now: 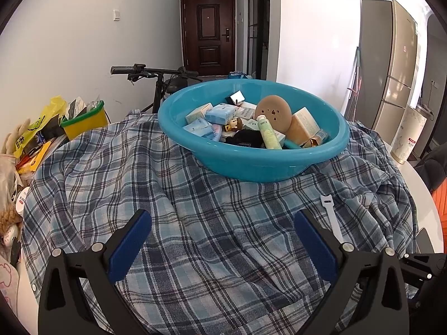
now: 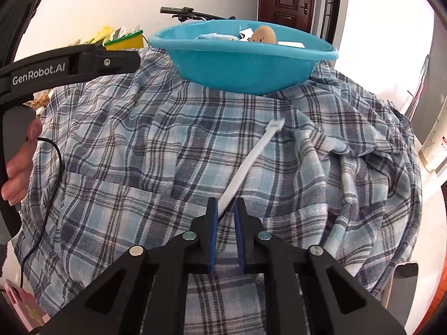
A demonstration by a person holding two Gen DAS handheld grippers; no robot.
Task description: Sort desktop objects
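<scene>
1. Right gripper (image 2: 223, 209) pinches the near end of the white strap (image 2: 251, 162), lying on the plaid cloth (image 2: 139, 153).
2. The strap's long axis runs up-right toward the blue basin (image 2: 243, 67), just beyond its far tip.
3. Left gripper (image 1: 220, 240) hangs spread wide and empty, farther off.

Blue-and-white plaid cloth (image 1: 195, 223), turquoise basin (image 1: 251, 164), white strap (image 2: 251, 162), yellow bin (image 1: 86, 125), blue pads (image 1: 128, 245)

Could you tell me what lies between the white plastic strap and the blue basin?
Only bare plaid cloth between the white plastic strap and blue plastic basin, in both views.
</scene>
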